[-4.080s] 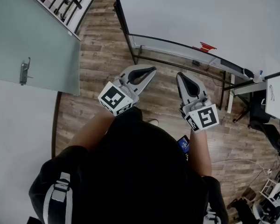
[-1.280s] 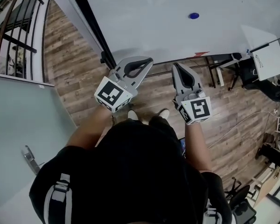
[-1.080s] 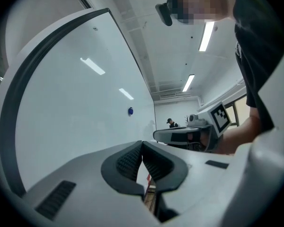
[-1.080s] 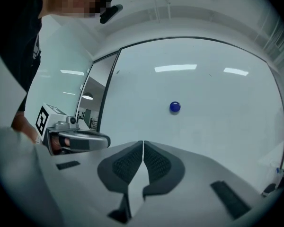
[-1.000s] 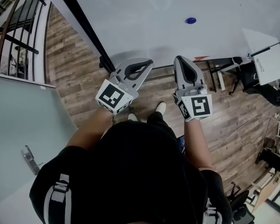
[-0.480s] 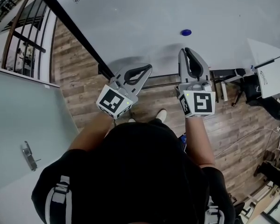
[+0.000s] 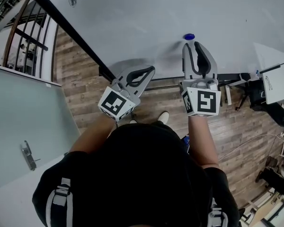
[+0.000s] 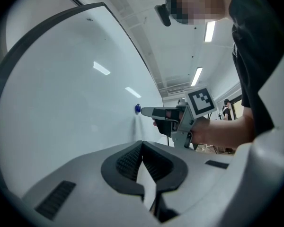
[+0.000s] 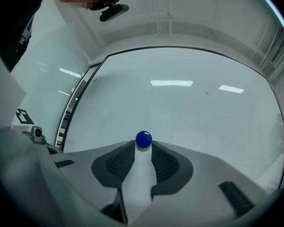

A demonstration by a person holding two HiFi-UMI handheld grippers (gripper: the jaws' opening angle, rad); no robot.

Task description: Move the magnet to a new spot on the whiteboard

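Observation:
A small round blue magnet (image 7: 189,36) (image 9: 143,139) sticks to the big whiteboard (image 7: 146,13). My right gripper (image 7: 193,45) (image 9: 143,144) points at the board with its fingertips right at the magnet. Its jaws have just been opening and now stand apart, with the magnet at their mouth and no pad pressing on it. The left gripper view shows the magnet (image 8: 137,109) just ahead of the right gripper (image 8: 144,111). My left gripper (image 7: 154,69) (image 8: 142,143) hangs lower and to the left, near the board's bottom edge. It is shut and holds nothing.
The board's black frame (image 7: 68,30) runs diagonally at the left, over a wooden floor (image 7: 85,93). A glass door with a handle (image 7: 27,156) and a railing (image 7: 19,18) lie farther left. A smaller board (image 7: 277,82) and chairs stand at the right.
The right gripper has risen toward the board until its tips reach the magnet, and its jaws have spread from shut to open. The left gripper has hardly moved.

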